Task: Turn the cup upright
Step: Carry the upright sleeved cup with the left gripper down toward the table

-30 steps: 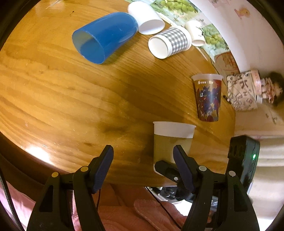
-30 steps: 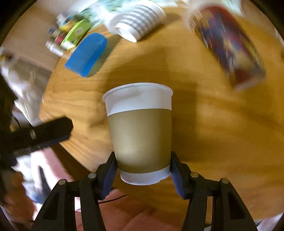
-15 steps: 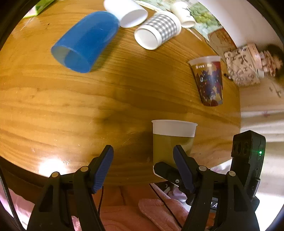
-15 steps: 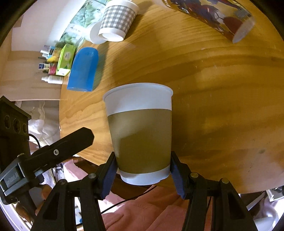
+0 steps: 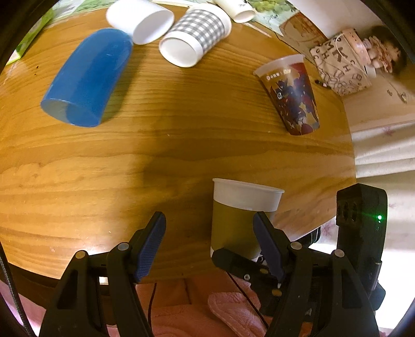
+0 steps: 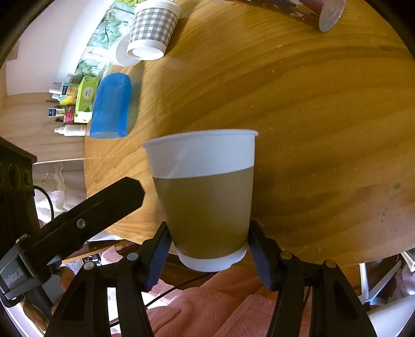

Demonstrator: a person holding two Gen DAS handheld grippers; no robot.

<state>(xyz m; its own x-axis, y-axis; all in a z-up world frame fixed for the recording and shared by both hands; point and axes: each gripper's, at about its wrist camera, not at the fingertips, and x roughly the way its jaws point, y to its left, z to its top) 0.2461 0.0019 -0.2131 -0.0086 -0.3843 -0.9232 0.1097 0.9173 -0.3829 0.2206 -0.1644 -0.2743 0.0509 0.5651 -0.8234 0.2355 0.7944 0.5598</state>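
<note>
My right gripper [image 6: 207,256] is shut on a brown paper cup with a white rim [image 6: 205,197]. It holds the cup upright, rim up, near the front edge of the round wooden table [image 6: 324,129]. The same cup [image 5: 238,217] shows in the left wrist view, with the right gripper's finger under it. My left gripper [image 5: 210,246] is open and empty, just left of that cup above the table edge.
A blue cup [image 5: 88,77], a white cup [image 5: 142,20] and a checked cup [image 5: 194,39] lie on their sides at the back. A printed cup [image 5: 290,96] stands upright at the right. Boxes and bottles [image 6: 75,109] sit beyond the table.
The right gripper has turned with the brown cup, so the table swings in its view. The left gripper has drifted, and the lying cups now sit lower and nearer in its view.
</note>
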